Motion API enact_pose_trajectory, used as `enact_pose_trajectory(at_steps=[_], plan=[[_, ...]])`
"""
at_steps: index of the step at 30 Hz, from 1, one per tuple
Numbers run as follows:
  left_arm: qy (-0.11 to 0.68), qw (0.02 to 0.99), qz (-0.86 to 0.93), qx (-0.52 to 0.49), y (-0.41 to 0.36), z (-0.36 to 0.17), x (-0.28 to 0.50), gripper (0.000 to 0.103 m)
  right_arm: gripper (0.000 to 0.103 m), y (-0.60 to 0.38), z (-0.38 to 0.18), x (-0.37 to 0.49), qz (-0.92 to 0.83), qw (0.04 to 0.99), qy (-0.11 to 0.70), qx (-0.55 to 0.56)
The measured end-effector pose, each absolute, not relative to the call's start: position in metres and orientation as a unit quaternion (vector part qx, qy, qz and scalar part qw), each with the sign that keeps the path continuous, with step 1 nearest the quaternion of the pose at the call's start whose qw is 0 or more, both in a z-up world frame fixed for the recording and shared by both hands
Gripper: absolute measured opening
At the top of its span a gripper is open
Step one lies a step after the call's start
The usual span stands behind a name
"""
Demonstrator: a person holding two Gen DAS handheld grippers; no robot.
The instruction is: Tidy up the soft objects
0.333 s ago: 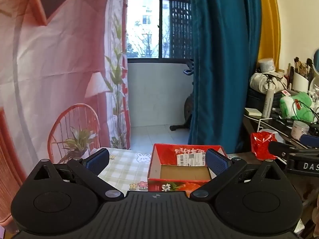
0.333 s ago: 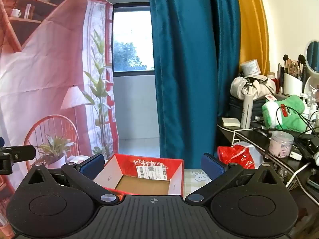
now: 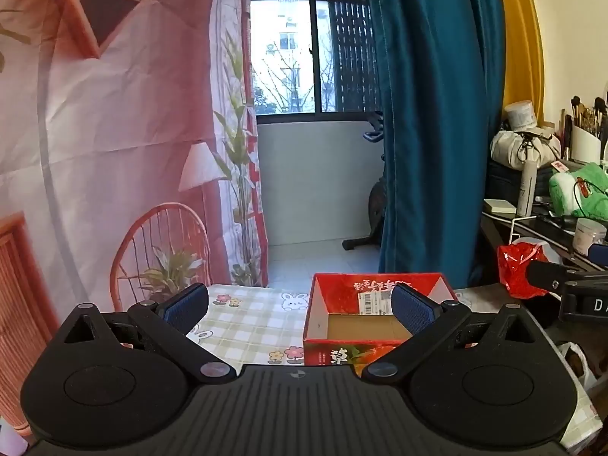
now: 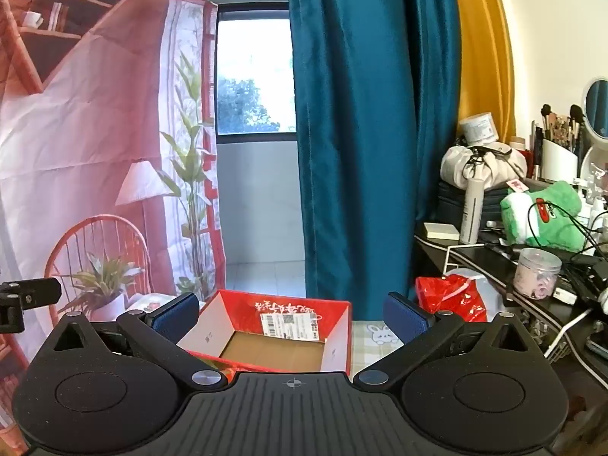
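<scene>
A checked cloth covers the bench [image 3: 243, 326], where an empty red box [image 3: 376, 326] sits. Both the left hand-held gripper [image 3: 300, 307] and right hand-held gripper [image 4: 292, 313] hover with fingers spread, holding nothing. No soft object is visible on the bench; the green plush [image 4: 543, 216] lies well apart among cables, which could snag.

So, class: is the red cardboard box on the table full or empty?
Empty, as far as visible: the red box shows bare brown cardboard floor; its near corners are hidden.

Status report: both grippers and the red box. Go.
Left gripper open, empty. Right gripper open, empty. Red box on table, nothing inside. Nothing blocking.
</scene>
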State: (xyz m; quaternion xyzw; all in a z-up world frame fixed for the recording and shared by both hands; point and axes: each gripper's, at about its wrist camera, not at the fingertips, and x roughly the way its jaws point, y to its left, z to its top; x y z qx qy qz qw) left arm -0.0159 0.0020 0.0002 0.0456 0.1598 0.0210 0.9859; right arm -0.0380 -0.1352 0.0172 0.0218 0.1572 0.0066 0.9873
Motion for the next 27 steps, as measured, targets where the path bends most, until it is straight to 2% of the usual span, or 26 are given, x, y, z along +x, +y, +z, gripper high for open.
enact_pose_trajectory(at_steps=[27], plan=[[0.171,0.984,0.013,0.049,0.005,-0.003,-0.005,0.103,0.103,-0.141,0.015,-0.042,0.002,0.987,0.158,0.025]])
